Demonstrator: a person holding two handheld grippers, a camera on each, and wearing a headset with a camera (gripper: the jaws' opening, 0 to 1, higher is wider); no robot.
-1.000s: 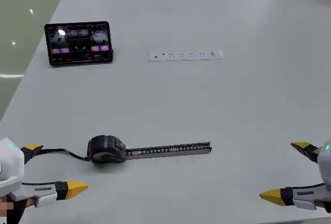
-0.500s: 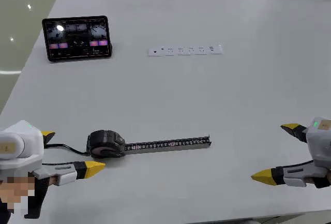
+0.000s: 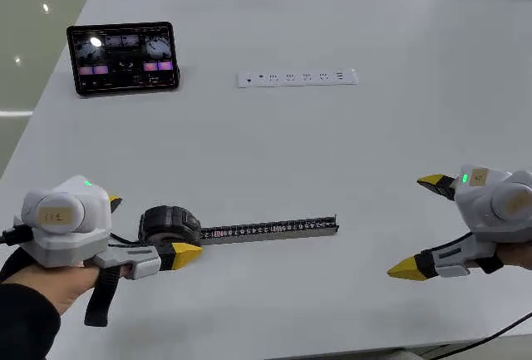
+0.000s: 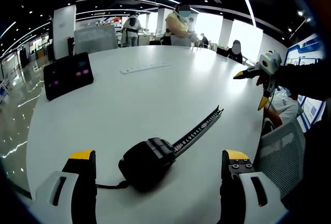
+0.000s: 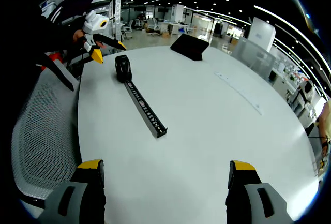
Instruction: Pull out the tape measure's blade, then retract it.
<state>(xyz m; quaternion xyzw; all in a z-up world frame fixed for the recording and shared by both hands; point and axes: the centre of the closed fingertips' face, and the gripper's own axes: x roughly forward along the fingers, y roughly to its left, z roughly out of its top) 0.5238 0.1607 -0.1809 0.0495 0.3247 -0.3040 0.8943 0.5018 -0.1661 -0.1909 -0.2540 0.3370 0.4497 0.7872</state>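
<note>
A black tape measure (image 3: 169, 225) lies on the white table (image 3: 332, 152), its blade (image 3: 270, 229) drawn out to the right and lying flat. My left gripper (image 3: 150, 229) is open, its yellow-tipped jaws on either side of the case (image 4: 147, 161) without touching it. A thin black strap (image 4: 107, 185) trails from the case toward me. My right gripper (image 3: 426, 225) is open and holds nothing, well to the right of the blade's hooked end (image 5: 161, 131), which lies ahead of its jaws. The case (image 5: 122, 66) sits at the far end in that view.
A dark tablet (image 3: 123, 56) stands propped at the back left. A white power strip (image 3: 297, 78) lies at the middle back. The table's front edge runs close under both grippers. People stand beyond the table's far side in the left gripper view.
My left gripper has come right and forward until its jaws straddle the tape measure's case. My right gripper has risen and moved slightly left. The tape measure itself has stayed in place.
</note>
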